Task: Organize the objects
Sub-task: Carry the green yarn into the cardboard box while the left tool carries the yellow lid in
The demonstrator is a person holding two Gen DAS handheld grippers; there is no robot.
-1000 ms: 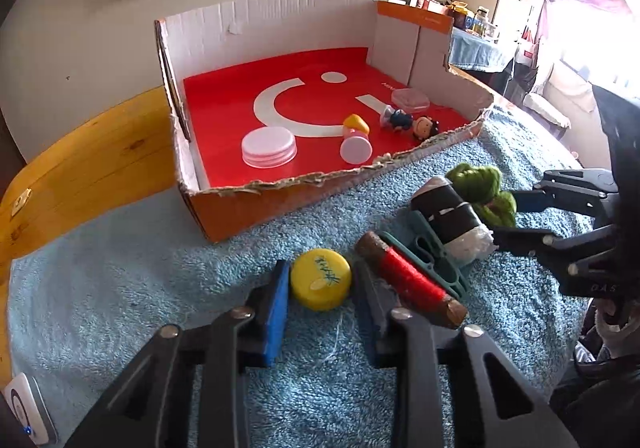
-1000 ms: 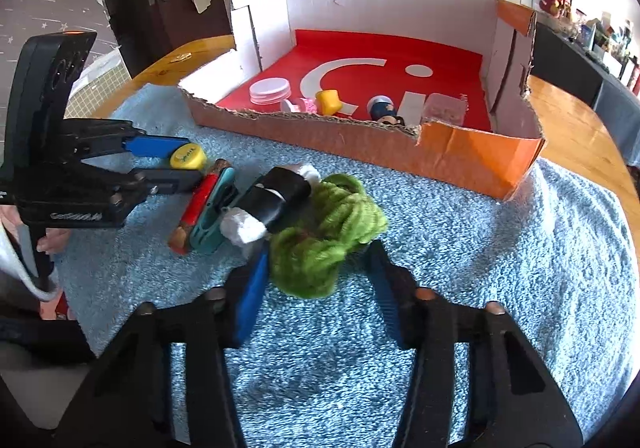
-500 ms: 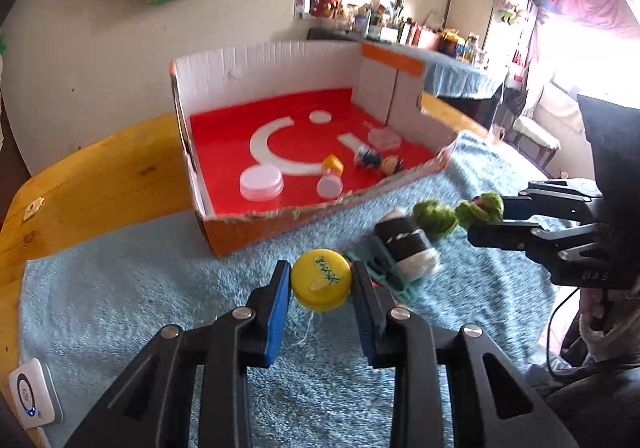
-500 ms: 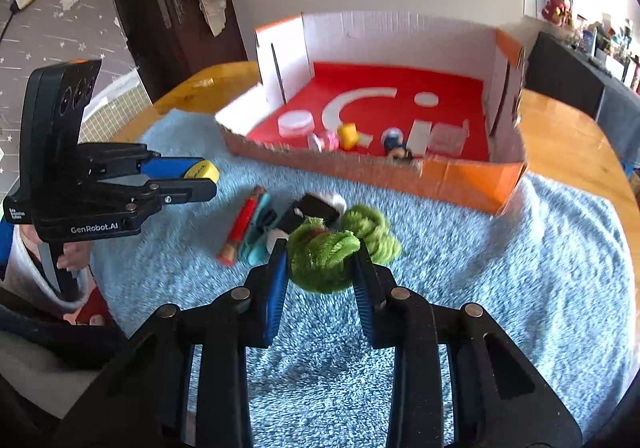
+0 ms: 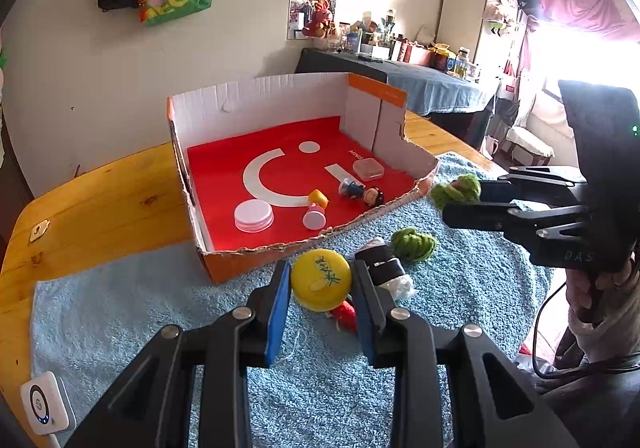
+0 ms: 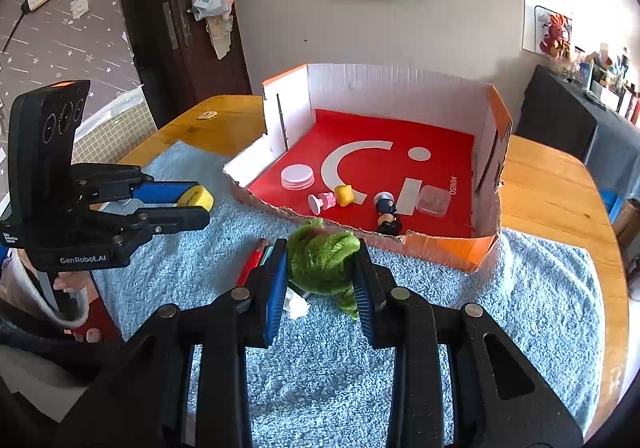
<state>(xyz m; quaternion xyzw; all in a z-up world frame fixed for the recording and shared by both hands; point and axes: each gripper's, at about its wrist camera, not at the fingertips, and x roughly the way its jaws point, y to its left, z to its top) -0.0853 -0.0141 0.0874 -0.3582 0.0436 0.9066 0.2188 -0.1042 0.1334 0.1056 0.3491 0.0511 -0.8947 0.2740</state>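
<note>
My left gripper (image 5: 320,282) is shut on a round yellow cap (image 5: 322,276) with green writing, held above the blue towel (image 5: 120,312). In the right wrist view that left gripper (image 6: 196,204) holds the yellow cap (image 6: 197,196) at the left. My right gripper (image 6: 322,268) is shut on a fuzzy green yarn bundle (image 6: 320,254), lifted just in front of the box's torn front wall (image 6: 440,244). The left wrist view shows the right gripper (image 5: 460,194) with the green yarn (image 5: 456,188); a second green clump (image 5: 414,244) sits lower, beside a black-and-white spool (image 5: 382,270).
The cardboard box (image 5: 256,104) with a red floor holds a white lid (image 5: 254,214), a pink piece (image 5: 314,218), a yellow piece (image 5: 319,197), two small figures (image 5: 362,192) and a clear case (image 5: 368,170). A red spool (image 6: 250,264) lies on the towel. A white device (image 5: 44,406) sits front left.
The right gripper closed on the green yarn and lifted it off the towel. The left gripper rose with the yellow cap. Both views now look down on the box from higher up.
</note>
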